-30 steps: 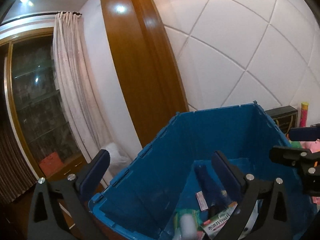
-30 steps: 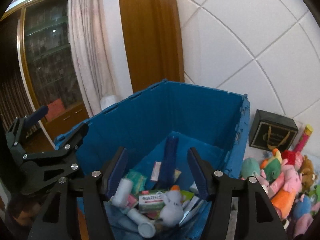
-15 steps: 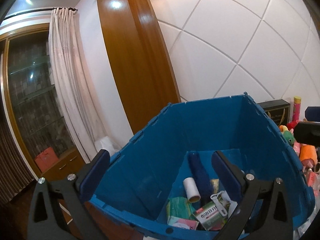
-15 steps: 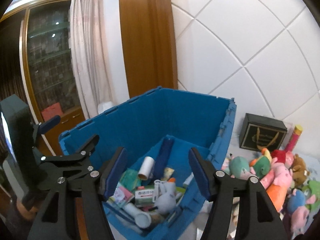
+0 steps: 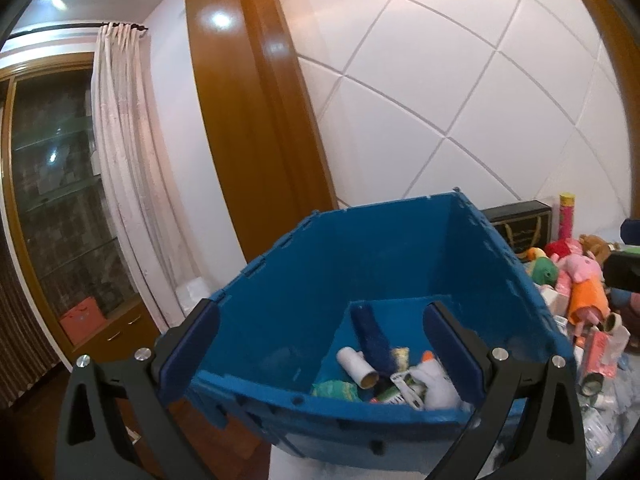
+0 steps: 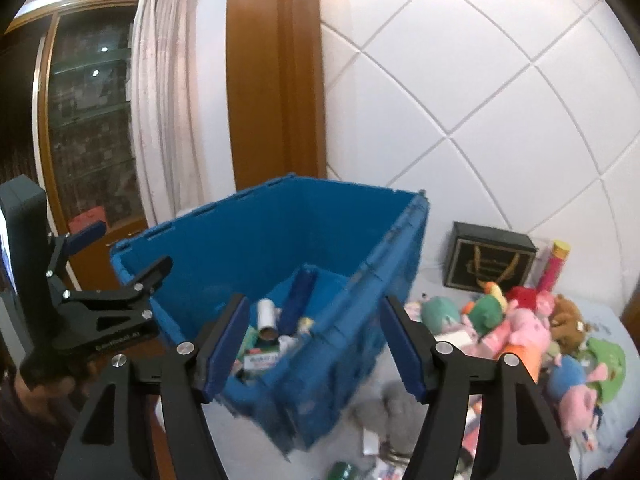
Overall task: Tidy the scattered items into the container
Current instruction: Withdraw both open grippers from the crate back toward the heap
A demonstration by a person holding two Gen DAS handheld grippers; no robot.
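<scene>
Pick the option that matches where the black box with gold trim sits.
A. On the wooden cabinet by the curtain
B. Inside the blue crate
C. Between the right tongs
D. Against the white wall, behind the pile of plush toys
D: the black box stands at the foot of the white wall, outside the blue crate, with the plush toys heaped in front of it.

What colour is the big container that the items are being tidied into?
Blue, inside and out. The container shows best in the right wrist view.
</scene>
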